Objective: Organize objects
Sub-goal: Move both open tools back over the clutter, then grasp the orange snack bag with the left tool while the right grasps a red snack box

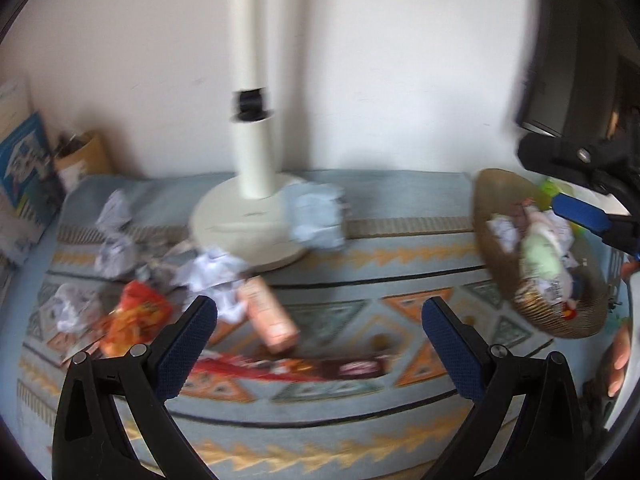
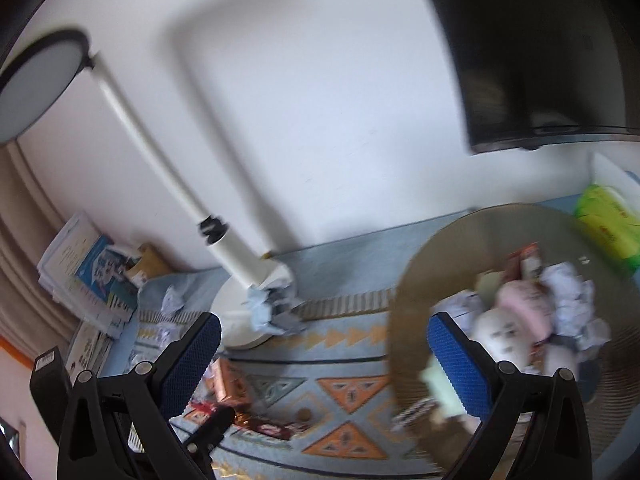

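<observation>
My left gripper (image 1: 320,316) is open and empty above the patterned cloth (image 1: 340,396). Under it lie a pink carton (image 1: 269,312), an orange snack bag (image 1: 136,316), a dark red wrapper (image 1: 292,366) and several crumpled papers (image 1: 212,276). A larger paper ball (image 1: 316,216) rests by the lamp base (image 1: 244,228). A round woven basket (image 1: 496,208) at the right holds bottles and crumpled paper. My right gripper (image 2: 324,344) is open and empty, close over the basket (image 2: 420,288). Both views are blurred.
A white lamp pole (image 1: 252,80) rises mid-table against the wall. Books (image 1: 24,168) and a brown tube (image 1: 86,156) stand at the left. A dark monitor (image 2: 532,52) hangs at the upper right. A green packet (image 2: 608,224) lies behind the basket.
</observation>
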